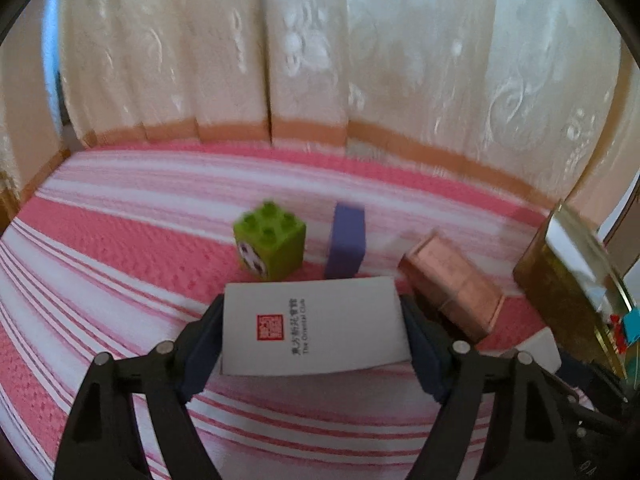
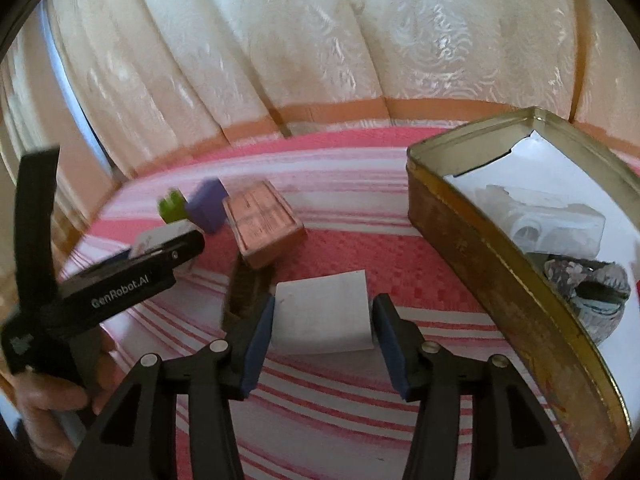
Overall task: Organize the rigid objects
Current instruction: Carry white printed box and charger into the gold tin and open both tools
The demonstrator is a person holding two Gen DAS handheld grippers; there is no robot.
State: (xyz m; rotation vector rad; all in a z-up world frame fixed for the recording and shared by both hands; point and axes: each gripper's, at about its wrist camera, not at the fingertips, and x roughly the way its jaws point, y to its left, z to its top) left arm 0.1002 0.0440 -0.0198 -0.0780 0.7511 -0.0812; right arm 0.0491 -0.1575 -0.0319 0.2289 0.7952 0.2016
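covering the surface, pink striped cloth (image 1: 120, 240), cream curtains (image 1: 360, 60) behind, gold tin (image 2: 500, 280) right

Beyond the left jaws, a green brick (image 1: 270, 242), purple block (image 1: 346, 242) and copper box (image 1: 454, 286) stand close together, with open striped cloth (image 1: 120, 248) to their left; a gold tin (image 2: 500, 280) walls off the right jaws' right.

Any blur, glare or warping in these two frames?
Left wrist: green block and purple block motion-smeared, white box print sharp; bedspread stripes bow from fisheye. Right wrist: curtain soft; tin interior blown out white.
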